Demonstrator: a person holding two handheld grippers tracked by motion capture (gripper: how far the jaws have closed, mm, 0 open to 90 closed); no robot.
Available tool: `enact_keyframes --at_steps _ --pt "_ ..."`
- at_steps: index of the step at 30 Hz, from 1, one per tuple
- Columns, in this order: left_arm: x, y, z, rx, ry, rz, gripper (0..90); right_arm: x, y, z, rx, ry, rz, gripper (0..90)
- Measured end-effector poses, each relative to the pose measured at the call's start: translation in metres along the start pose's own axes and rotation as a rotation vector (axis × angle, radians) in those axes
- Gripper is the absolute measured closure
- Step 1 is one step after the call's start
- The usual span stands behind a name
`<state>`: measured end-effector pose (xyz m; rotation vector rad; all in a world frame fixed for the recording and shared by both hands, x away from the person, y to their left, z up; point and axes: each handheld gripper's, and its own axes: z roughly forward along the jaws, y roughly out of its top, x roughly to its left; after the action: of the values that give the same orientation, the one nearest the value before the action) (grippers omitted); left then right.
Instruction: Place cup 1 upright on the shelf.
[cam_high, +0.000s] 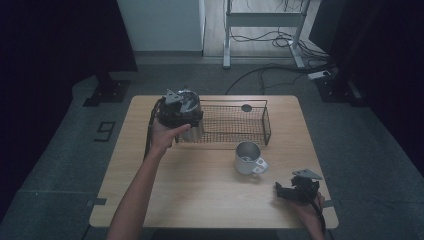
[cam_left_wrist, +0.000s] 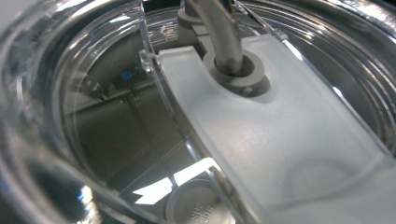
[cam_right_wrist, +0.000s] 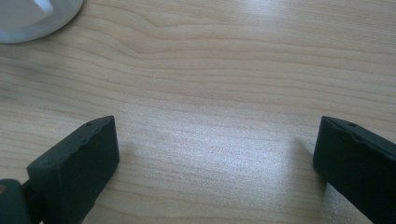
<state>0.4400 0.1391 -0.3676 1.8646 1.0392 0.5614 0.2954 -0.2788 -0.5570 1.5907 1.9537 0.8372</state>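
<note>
Gripping a steel tumbler with a clear lid (cam_high: 192, 125) at the wire basket's (cam_high: 250, 127) left end, left gripper (cam_high: 176, 111) hides most of it; its jaws out of sight. Right gripper (cam_high: 282, 190) rests on the counter (cam_high: 200, 190), jaws wide, empty. White mug (cam_high: 248, 158) cut off in the right gripper view.

Left tongs (cam_high: 186, 127) tips hidden behind own body; tumbler (cam_high: 192, 131) mostly covered; mug (cam_right_wrist: 28, 18) cut off by edge.
</note>
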Motion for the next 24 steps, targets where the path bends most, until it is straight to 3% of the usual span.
enact_keyframes --at_steps 11,24 --pt "0.009 0.004 0.012 0.004 0.008 -0.022 3.9 0.0 0.0 0.0 0.0 0.0 0.0 0.2" --pt "0.01 0.011 0.023 0.018 0.014 -0.021 3.9 0.0 0.0 0.0 0.0 -0.003 0.003 0.7"
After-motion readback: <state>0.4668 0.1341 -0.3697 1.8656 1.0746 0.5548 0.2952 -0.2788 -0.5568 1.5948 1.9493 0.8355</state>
